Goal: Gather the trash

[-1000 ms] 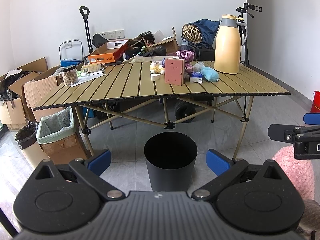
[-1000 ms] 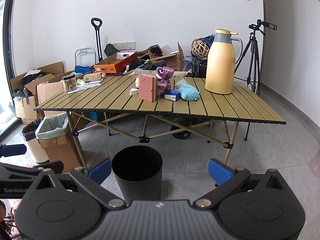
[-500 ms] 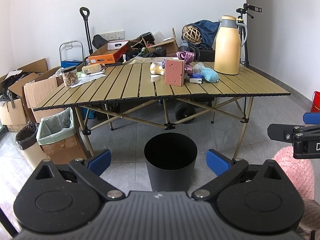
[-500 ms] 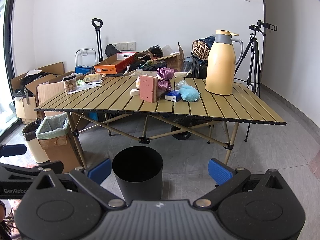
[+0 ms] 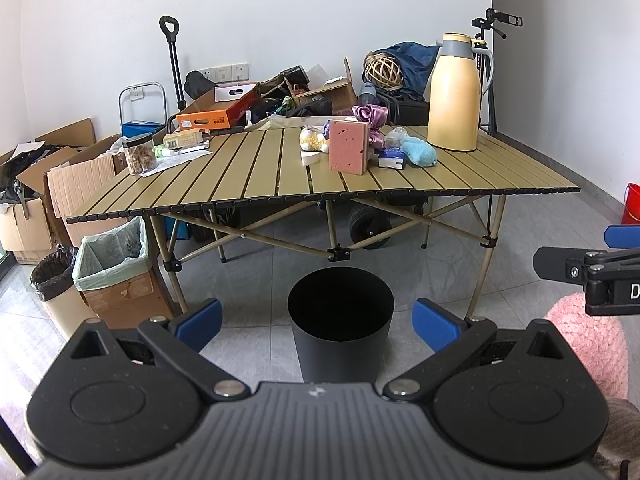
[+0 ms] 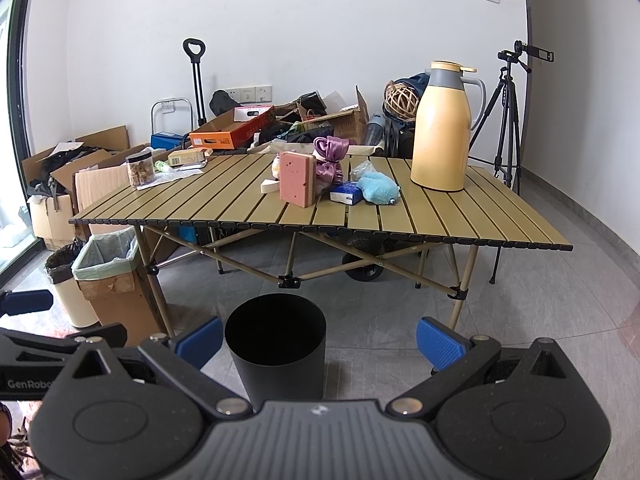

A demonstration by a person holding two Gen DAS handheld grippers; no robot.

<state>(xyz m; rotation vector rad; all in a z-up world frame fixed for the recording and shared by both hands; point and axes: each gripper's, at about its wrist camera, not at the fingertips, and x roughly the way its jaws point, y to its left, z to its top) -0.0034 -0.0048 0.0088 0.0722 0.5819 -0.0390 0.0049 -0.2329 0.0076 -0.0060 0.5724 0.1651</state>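
Observation:
A black round bin (image 5: pixel 341 312) stands on the floor in front of a slatted folding table (image 5: pixel 248 172); it also shows in the right wrist view (image 6: pixel 276 344). On the table lie a pink sponge (image 5: pixel 348 146), a purple cloth (image 5: pixel 370 118), a blue fluffy thing (image 5: pixel 418 152), a small blue-white packet (image 5: pixel 391 158), a yellow-white toy (image 5: pixel 314 140) and a white piece (image 5: pixel 310 157). My left gripper (image 5: pixel 318 322) is open and empty, low, well short of the table. My right gripper (image 6: pixel 318 334) is open and empty, beside it.
A tall yellow thermos (image 5: pixel 454 90) stands at the table's right back. A jar (image 5: pixel 140 154) and papers sit at its left end. Lined cardboard bin (image 5: pixel 114 268) and a small lined bin (image 5: pixel 56 288) stand left. Boxes and clutter line the wall. A tripod (image 6: pixel 506 120) stands right.
Both views have shifted very slightly; the table sits a touch lower in the right wrist view. Both grippers stay open and empty.

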